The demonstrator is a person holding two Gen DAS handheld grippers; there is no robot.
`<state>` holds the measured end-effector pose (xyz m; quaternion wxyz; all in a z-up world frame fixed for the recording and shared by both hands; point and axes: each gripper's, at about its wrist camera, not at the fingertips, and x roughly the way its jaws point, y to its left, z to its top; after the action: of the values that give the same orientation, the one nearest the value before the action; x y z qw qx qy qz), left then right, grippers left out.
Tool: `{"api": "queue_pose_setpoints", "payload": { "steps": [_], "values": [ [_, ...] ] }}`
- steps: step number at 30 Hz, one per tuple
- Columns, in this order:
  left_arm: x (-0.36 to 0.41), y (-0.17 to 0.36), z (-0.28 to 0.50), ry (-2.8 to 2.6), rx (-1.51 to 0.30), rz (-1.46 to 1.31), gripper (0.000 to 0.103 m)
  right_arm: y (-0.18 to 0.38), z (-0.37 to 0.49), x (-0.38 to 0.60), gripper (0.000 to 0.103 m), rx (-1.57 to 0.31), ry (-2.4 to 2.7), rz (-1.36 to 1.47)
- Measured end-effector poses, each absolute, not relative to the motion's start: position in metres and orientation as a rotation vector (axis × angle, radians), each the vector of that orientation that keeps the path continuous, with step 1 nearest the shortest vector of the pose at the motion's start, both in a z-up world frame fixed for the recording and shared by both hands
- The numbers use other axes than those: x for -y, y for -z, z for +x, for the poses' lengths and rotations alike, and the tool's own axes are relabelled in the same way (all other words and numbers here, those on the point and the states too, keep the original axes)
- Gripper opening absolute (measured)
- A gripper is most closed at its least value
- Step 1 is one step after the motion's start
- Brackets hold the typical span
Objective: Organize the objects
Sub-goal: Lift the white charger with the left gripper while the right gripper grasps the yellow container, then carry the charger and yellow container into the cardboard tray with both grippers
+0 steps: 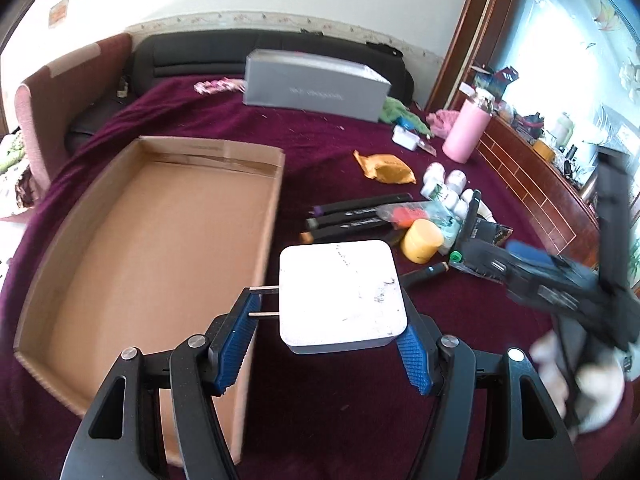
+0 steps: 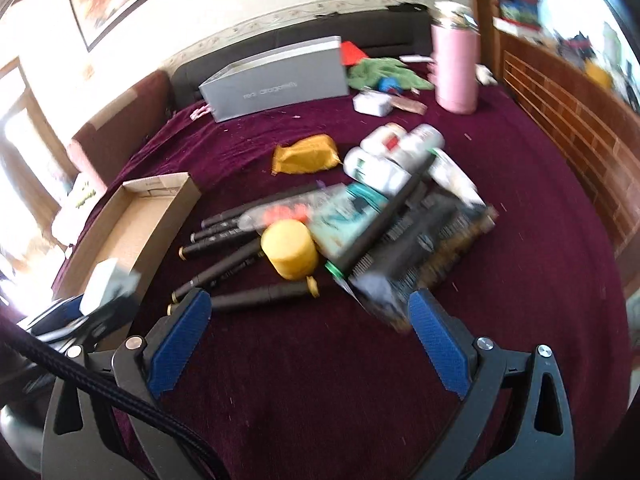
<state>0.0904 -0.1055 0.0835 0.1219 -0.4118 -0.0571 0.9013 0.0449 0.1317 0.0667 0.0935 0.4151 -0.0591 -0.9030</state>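
The left gripper (image 1: 332, 332) was clamped on a white plug-in charger (image 1: 340, 294), its two prongs pointing toward the open cardboard box (image 1: 160, 216), held just beside the box's near right corner above the maroon bedspread (image 1: 340, 400). The right gripper (image 2: 310, 340) stood open with nothing between its blue pads (image 2: 180, 340), to the right of the box, near the black markers (image 2: 240, 264) and the yellow jar (image 2: 290, 252).

Only thing I can actually read is the pale lettering on the front of the grey box (image 2: 276, 84) at the back, looks like "red dragonfly". The black markers (image 2: 224, 220) and the dark packet (image 2: 432, 240) have print too, but it's way too blurry.
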Motion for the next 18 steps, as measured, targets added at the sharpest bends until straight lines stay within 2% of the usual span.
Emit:
{"api": "queue_pose_setpoints", "payload": {
  "steps": [4,7,10,12,13,14,18],
  "values": [
    [0.123,-0.091,0.106,-2.668,0.15,-1.152,0.06,-0.057,0.018,-0.105,0.097,-0.014,2.719,1.265],
    [0.133,-0.09,0.109,-2.682,0.156,-1.137,0.06,-0.042,0.003,-0.087,0.089,-0.11,2.706,1.332],
    [0.145,-0.087,0.108,-2.685,0.182,-1.145,0.06,-0.029,-0.005,-0.078,0.071,-0.188,2.734,1.382],
    [0.152,-0.083,0.107,-2.685,0.202,-1.154,0.06,-0.025,-0.008,-0.077,0.047,-0.183,2.735,1.415],
    [0.154,-0.082,0.107,-2.685,0.209,-1.158,0.06,-0.022,-0.01,-0.077,0.041,-0.175,2.729,1.436],
    [0.157,-0.08,0.106,-2.681,0.222,-1.164,0.06,-0.022,-0.01,-0.078,0.038,-0.162,2.727,1.446],
    [0.165,-0.076,0.11,-2.683,0.241,-1.173,0.06,-0.029,-0.003,-0.084,0.038,-0.07,2.712,1.433]
  ]
}}
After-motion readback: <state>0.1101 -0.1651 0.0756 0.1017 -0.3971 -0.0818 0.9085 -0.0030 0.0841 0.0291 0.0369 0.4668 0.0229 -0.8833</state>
